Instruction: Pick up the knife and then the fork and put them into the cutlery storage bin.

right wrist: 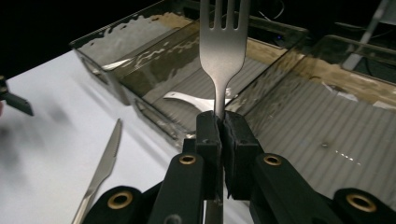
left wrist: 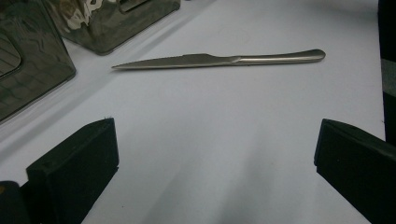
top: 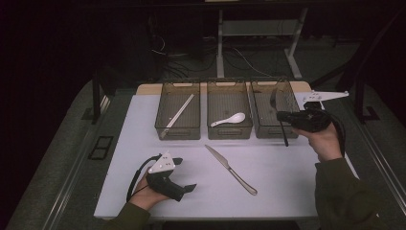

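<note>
Two grippers at work. L gripper point(top: 184, 175) nearest, 7 o'clock on white table point(top: 268, 191), jaws wide apart, nothing btwn them, resting on mat. Knife point(top: 231, 169) lies flat at centre, just beyond L jaws, blade toward bins. R gripper point(right wrist: 220, 133) at 2 o'clock, jaws clamped on fork point(right wrist: 223, 51) neck, tines up, held over front edge of right bin point(top: 275, 129). Middle bin point(top: 230, 132) w/ white spoon point(top: 229, 120) at 12; left bin point(top: 178, 132) w/ chopsticks point(top: 178, 115) at 11.
</note>
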`<control>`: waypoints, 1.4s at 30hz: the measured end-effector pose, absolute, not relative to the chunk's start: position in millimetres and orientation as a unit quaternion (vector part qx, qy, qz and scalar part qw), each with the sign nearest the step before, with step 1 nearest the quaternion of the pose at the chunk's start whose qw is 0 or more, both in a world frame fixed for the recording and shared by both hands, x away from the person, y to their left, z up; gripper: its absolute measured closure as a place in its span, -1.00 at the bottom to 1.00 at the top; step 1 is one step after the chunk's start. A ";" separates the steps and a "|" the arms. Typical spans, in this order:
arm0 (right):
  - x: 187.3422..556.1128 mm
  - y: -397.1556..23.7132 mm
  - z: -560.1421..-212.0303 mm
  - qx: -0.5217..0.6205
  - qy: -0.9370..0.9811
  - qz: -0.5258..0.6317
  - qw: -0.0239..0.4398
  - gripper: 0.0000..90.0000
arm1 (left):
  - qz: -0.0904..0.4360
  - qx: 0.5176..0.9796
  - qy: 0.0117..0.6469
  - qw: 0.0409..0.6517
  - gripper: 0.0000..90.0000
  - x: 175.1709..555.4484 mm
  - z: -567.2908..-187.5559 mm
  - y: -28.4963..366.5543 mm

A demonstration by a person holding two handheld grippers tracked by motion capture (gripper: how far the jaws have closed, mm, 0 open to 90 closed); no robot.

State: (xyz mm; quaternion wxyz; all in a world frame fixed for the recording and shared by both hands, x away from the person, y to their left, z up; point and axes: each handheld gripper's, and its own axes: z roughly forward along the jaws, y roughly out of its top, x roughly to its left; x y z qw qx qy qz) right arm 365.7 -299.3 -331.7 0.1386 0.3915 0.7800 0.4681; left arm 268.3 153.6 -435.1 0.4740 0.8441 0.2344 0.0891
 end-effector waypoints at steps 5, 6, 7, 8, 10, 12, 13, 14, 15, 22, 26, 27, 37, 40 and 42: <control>376.2 -305.6 -322.8 0.400 0.775 0.464 0.153 0.90 | 0.089 0.844 0.234 0.474 -1.00 268.2 -435.0 153.7; 378.5 -306.5 -321.1 0.401 0.775 0.463 0.157 0.90 | 0.089 0.844 0.234 0.474 -1.00 268.2 -435.0 153.6; 380.7 -307.2 -319.4 0.402 0.774 0.462 0.160 0.90 | 0.089 0.844 0.234 0.474 -1.00 268.2 -435.0 153.5; 382.9 -308.0 -318.0 0.402 0.774 0.461 0.164 0.90 | 0.089 0.844 0.234 0.474 -1.00 268.2 -435.0 153.5; 387.1 -309.4 -315.3 0.403 0.772 0.461 0.169 0.90 | 0.089 0.843 0.235 0.476 -1.00 268.0 -434.9 153.3; 391.6 -311.2 -312.7 0.404 0.770 0.461 0.177 0.90 | 0.089 0.842 0.236 0.477 -1.00 267.9 -434.9 153.3; 393.7 -312.0 -311.4 0.406 0.769 0.461 0.178 0.90 | 0.089 0.844 0.234 0.474 -1.00 268.1 -434.9 153.6; 396.1 -312.7 -310.3 0.409 0.768 0.459 0.181 0.90 | 0.090 0.845 0.233 0.474 -1.00 268.1 -434.9 153.5; 398.9 -313.1 -309.5 0.410 0.767 0.457 0.186 0.90 | 0.090 0.846 0.232 0.472 -1.00 268.0 -434.6 153.6; 417.3 -318.3 -303.8 0.421 0.759 0.453 0.205 0.90 | 0.089 0.846 0.231 0.472 -1.00 268.3 -434.7 153.3; 426.4 -322.0 -307.5 0.427 0.754 0.452 0.212 0.90 | 0.089 0.846 0.229 0.472 -1.00 268.1 -434.5 153.6; 428.4 -323.0 -309.5 0.430 0.753 0.451 0.213 0.90 | 0.089 0.846 0.229 0.473 -1.00 268.1 -434.5 153.5; 443.5 -330.5 -337.7 0.447 0.759 0.423 0.210 0.90 | 0.086 0.846 0.230 0.474 -1.00 268.1 -435.0 152.7; 444.1 -331.8 -347.7 0.451 0.763 0.413 0.208 0.90 | 0.086 0.847 0.228 0.473 -1.00 268.0 -435.1 152.5; 444.6 -334.3 -355.1 0.457 0.764 0.407 0.204 0.90 | 0.086 0.847 0.228 0.473 -1.00 268.0 -435.1 152.3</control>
